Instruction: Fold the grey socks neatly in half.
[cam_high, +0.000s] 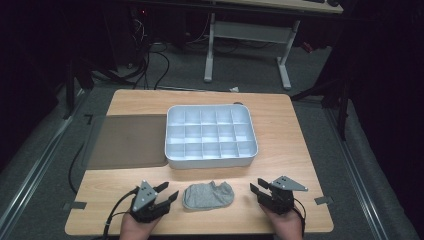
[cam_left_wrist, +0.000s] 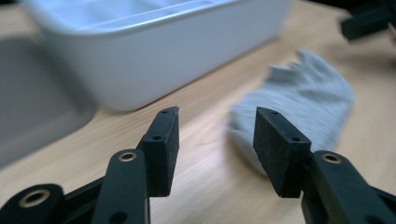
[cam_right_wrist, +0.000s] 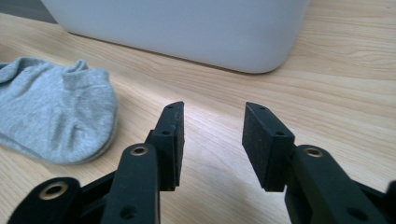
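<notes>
At the near edge of the counter (cam_high: 295, 145) in the high view, the left claw (cam_high: 168, 191) and the right claw (cam_high: 256, 191) rest in the person's hands, both released and holding nothing. A grey sock (cam_high: 208, 195) lies flat between them, just beside the left claw's tips and a little farther from the right one, touching neither. Beyond the sock stands a white divided tray (cam_high: 171, 135), with a grey mat (cam_high: 127, 140) beside it on the left. In the left gripper view, the left claw (cam_left_wrist: 216, 135) has its jaws apart over bare wood; the sock (cam_left_wrist: 308, 105) lies ahead and to the right, partly behind the right-hand jaw and not between the pads, and the tray (cam_left_wrist: 177, 56) rises ahead to the left. In the right gripper view, the right claw (cam_right_wrist: 212, 135) stands open with only wood between its pads; the sock (cam_right_wrist: 56, 114) lies off to the left, clear of the jaws, and the tray (cam_right_wrist: 187, 28) wall stands ahead.
</notes>
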